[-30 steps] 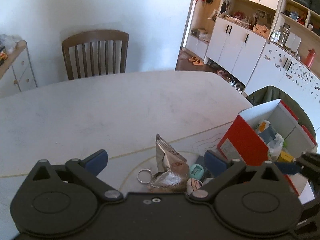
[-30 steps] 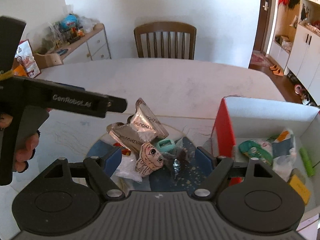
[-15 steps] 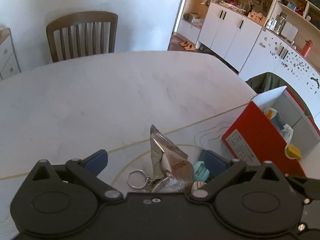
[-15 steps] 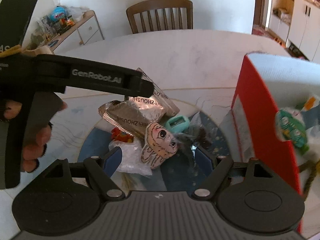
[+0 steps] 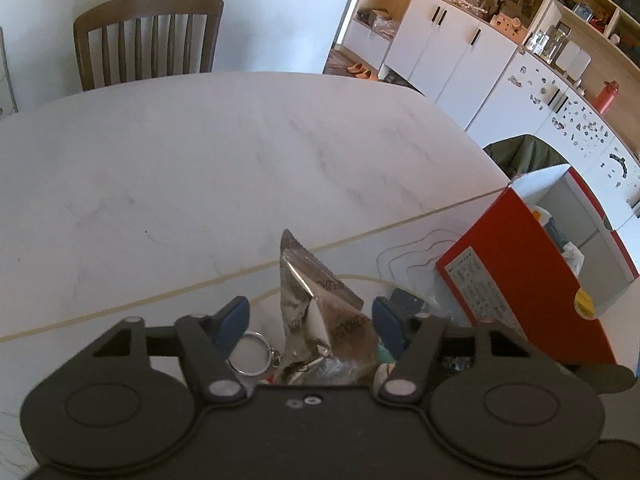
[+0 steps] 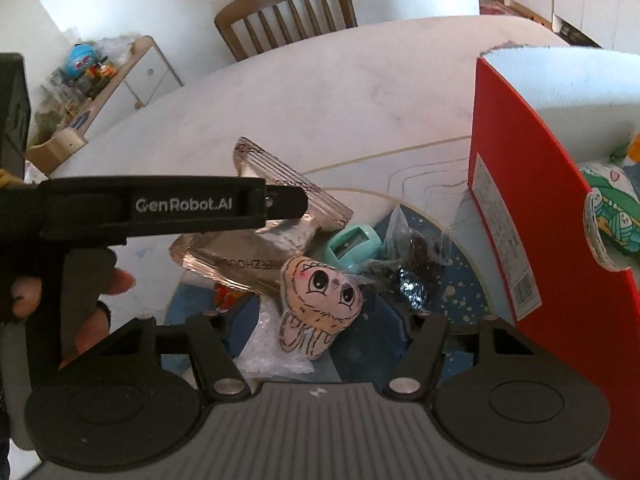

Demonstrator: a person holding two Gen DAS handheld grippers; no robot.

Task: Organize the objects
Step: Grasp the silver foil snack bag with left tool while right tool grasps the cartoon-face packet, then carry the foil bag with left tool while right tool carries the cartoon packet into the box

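A pile of small items lies on a blue speckled plate (image 6: pixel 460 284). It holds two silver foil packets (image 5: pixel 320 312), a cartoon-face toy (image 6: pixel 320 300), a teal sharpener (image 6: pixel 352 246), a dark item in a clear bag (image 6: pixel 412 268) and a key ring (image 5: pixel 250 354). My left gripper (image 5: pixel 308 320) is open, its blue pads on either side of the upright foil packet, with a gap on the left. My right gripper (image 6: pixel 318 316) is open just above the cartoon-face toy. A red box (image 6: pixel 516 200) with sorted items stands on the right.
The left tool's black side (image 6: pixel 180 204) crosses the right wrist view, held by a hand (image 6: pixel 24 296). A white marble table (image 5: pixel 200 160) stretches ahead to a wooden chair (image 5: pixel 148 40). White cabinets (image 5: pixel 460 52) stand at the right, and a cluttered sideboard (image 6: pixel 100 80) at the left.
The left jaws have narrowed around the upright foil packet. The right gripper has moved lower and closer to the pile, and the red box has shifted toward the right edge of its view.
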